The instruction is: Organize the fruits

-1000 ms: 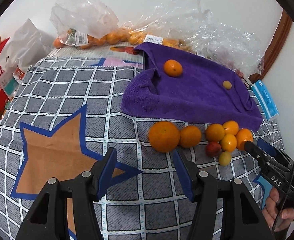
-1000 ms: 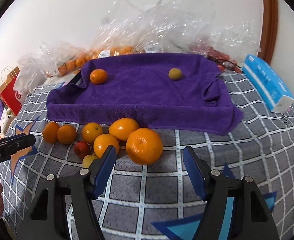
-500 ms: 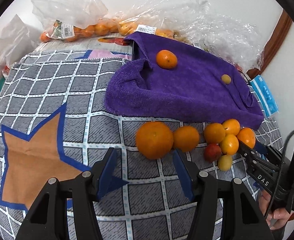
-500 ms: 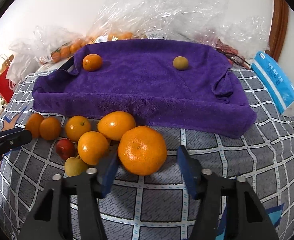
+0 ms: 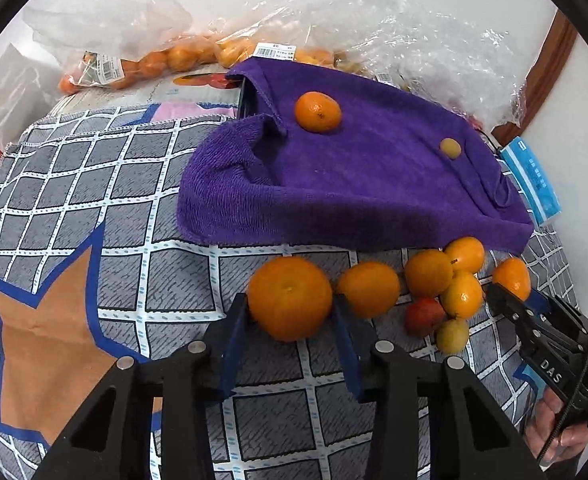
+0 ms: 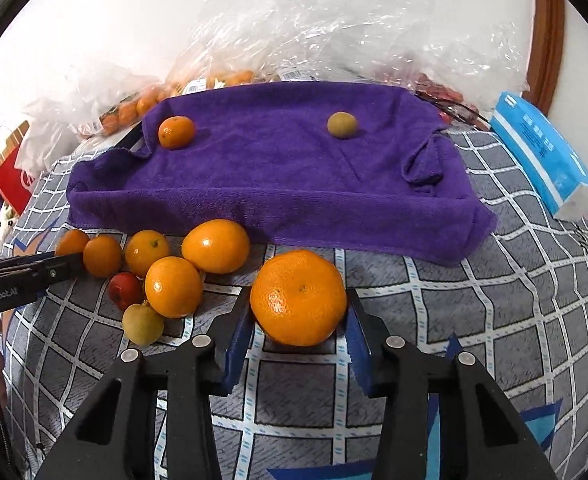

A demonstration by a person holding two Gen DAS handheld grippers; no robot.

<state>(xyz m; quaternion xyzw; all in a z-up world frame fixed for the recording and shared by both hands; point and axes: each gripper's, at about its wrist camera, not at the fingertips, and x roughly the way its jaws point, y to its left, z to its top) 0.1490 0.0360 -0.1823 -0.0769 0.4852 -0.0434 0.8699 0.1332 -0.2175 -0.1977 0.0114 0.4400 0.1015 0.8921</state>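
Observation:
A row of loose fruit lies on the checked cloth in front of a purple towel [image 5: 373,184] [image 6: 294,184]. My left gripper [image 5: 290,312] is open, its blue fingers on either side of a large orange [image 5: 290,298] at the row's left end. My right gripper [image 6: 298,312] is open around another large orange [image 6: 298,298] at the right end. Between them lie several smaller oranges [image 6: 174,286], a red fruit [image 6: 125,290] and a yellow-green fruit [image 6: 142,324]. On the towel sit one orange [image 5: 317,112] [image 6: 176,132] and one small green fruit [image 5: 450,147] [image 6: 341,125].
Plastic bags of oranges [image 5: 166,60] [image 6: 142,104] and crumpled clear plastic [image 6: 333,32] stand behind the towel against the wall. A blue tissue pack [image 6: 541,152] lies at the right. A red paper bag [image 6: 12,176] stands at the far left.
Both grippers moved forward and down to the fruit row; each large orange now sits between its gripper's fingers instead of ahead of them.

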